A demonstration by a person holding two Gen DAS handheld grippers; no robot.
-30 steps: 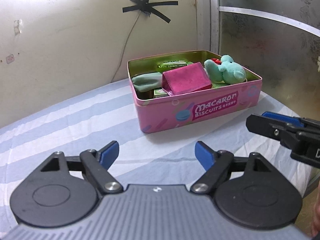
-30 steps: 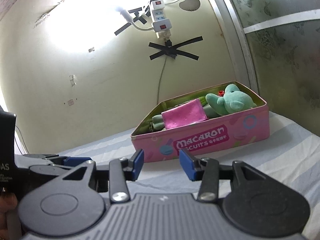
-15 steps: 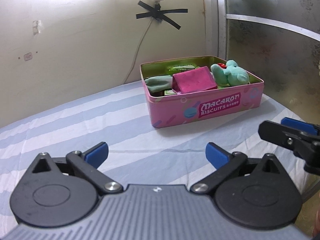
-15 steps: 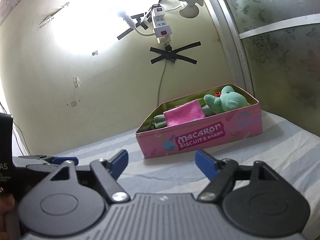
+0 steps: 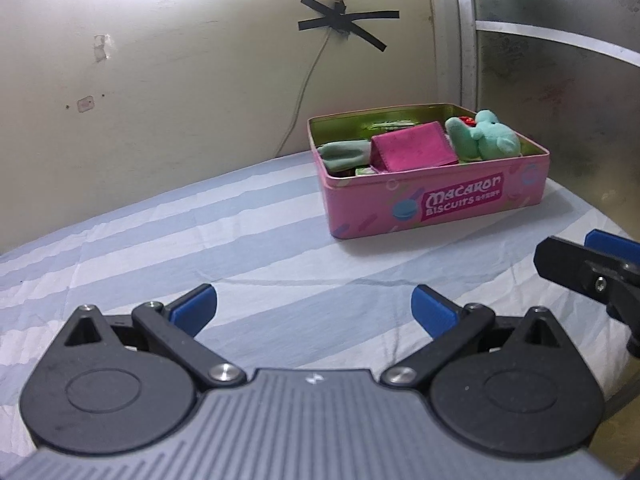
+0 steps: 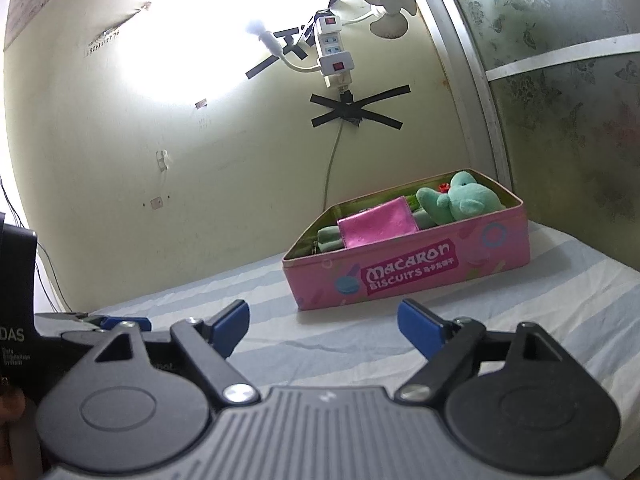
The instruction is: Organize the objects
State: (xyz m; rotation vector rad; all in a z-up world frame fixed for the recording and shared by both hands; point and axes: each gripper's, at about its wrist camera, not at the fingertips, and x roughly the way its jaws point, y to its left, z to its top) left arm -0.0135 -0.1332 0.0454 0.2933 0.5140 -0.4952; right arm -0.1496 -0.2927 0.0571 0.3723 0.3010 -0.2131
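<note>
A pink "Macaron Biscuits" tin (image 5: 440,204) (image 6: 408,272) stands open on the striped bed sheet by the wall. Inside lie a magenta wallet (image 5: 412,148) (image 6: 376,226), a teal plush toy (image 5: 486,140) (image 6: 460,200) and a grey-green cloth (image 5: 344,154). My left gripper (image 5: 314,310) is open and empty, well back from the tin. My right gripper (image 6: 324,322) is open and empty, also short of the tin. The right gripper's tip shows at the right of the left wrist view (image 5: 580,264).
The blue-and-white striped sheet (image 5: 200,240) covers the surface. A wall with a power strip (image 6: 334,52), taped cable and small fan (image 6: 386,4) stands behind the tin. A frosted glass panel (image 5: 560,80) is on the right.
Both grippers have pulled back from the tin, which looks smaller and farther now. Both pairs of jaws have opened wider.
</note>
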